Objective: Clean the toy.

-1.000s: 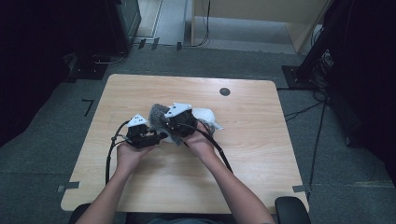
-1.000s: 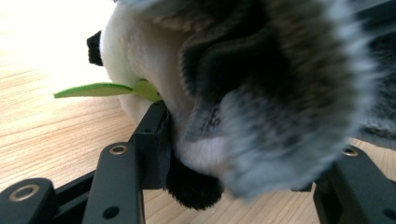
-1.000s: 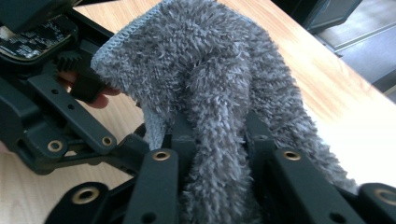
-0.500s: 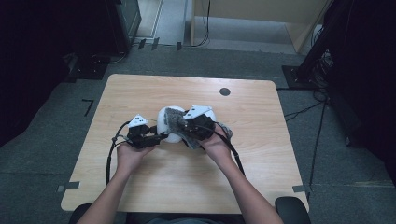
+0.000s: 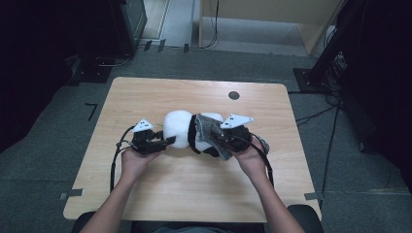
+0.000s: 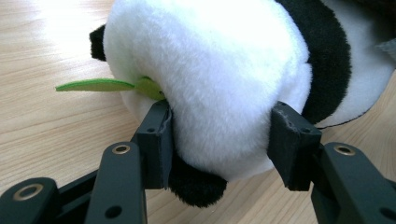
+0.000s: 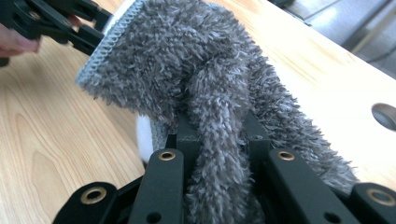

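The left gripper (image 5: 165,141), seen from the high view, reaches in from the left and pinches the white end of a plush panda (image 5: 187,130) that lies on its side near the middle of the wooden table (image 5: 145,97); the right gripper (image 5: 217,141) sits just right of the toy, clamped on a grey fluffy cloth (image 5: 210,135) draped over the panda's black-banded middle; a dark round hole (image 5: 233,95) lies in the tabletop well behind them.

In the left gripper view, the jaws stand partly closed with both pads pressed into the panda (image 6: 210,79), its white fur bulging between them; a green felt leaf (image 6: 98,85) sticks out from the toy on the left, just above the table (image 6: 51,135); a black patch shows below the grip.

In the right gripper view, the jaws are nearly together, squeezing a bunched fold of the cloth (image 7: 205,93), whose stitched edge spreads up to the left; the left gripper (image 7: 56,23) shows beyond it; the hole (image 7: 385,115) sits at the right.
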`<state>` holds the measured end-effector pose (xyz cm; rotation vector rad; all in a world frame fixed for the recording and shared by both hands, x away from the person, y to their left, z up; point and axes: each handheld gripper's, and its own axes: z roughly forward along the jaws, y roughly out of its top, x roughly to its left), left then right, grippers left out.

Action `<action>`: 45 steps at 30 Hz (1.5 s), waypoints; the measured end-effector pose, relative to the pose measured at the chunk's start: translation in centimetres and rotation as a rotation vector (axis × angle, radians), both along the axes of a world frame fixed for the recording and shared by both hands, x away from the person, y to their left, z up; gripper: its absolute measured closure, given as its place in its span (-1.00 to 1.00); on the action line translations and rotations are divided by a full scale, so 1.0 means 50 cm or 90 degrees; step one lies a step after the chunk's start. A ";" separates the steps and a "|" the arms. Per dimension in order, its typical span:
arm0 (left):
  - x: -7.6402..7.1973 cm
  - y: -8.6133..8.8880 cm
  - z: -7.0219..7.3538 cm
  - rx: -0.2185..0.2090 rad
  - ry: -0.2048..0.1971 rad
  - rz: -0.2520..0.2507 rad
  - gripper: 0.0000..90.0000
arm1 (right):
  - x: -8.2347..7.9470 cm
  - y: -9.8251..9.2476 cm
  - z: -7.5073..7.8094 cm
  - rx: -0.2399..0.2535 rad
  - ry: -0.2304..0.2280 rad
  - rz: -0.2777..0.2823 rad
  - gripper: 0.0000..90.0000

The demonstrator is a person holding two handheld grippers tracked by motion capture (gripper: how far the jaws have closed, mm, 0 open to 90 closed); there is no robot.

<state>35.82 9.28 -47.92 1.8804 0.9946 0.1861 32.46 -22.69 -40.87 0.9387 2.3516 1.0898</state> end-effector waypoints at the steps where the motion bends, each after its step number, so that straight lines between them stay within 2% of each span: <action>1: 0.000 0.000 0.000 -0.001 0.000 0.000 0.03 | 0.000 -0.007 -0.002 0.003 0.003 -0.001 0.69; 5: -0.001 0.000 0.001 0.001 0.001 0.001 0.03 | -0.001 -0.013 -0.002 0.012 0.009 -0.004 0.69; 9: -0.001 -0.001 0.002 -0.002 0.004 0.004 0.03 | -0.005 0.006 0.013 0.015 0.000 0.007 0.70; 13: -0.003 -0.002 0.005 0.001 0.002 0.004 0.04 | 0.001 0.052 0.029 0.016 -0.013 0.042 0.70; 19: -0.006 -0.004 0.008 0.001 0.005 0.003 0.06 | 0.029 0.148 0.039 0.009 -0.021 0.088 0.70; 24: -0.008 -0.006 0.011 0.001 0.006 0.002 0.06 | 0.056 0.206 0.025 -0.003 -0.009 0.104 0.70; 28: -0.011 -0.010 0.013 0.002 0.007 0.001 0.07 | 0.068 0.234 0.005 -0.012 0.000 0.110 0.69; 30: -0.010 -0.008 0.011 0.004 0.013 0.000 0.07 | 0.071 0.239 -0.004 -0.018 0.006 0.111 0.69; 32: -0.010 -0.008 0.011 0.005 0.013 -0.001 0.07 | 0.071 0.236 -0.011 -0.011 0.006 0.116 0.69; 38: -0.009 -0.009 0.011 0.011 0.013 -0.004 0.07 | 0.067 0.221 -0.014 -0.013 0.014 0.113 0.69; 45: -0.008 -0.008 0.010 0.010 0.012 -0.007 0.09 | 0.049 0.166 -0.019 -0.008 0.022 0.091 0.69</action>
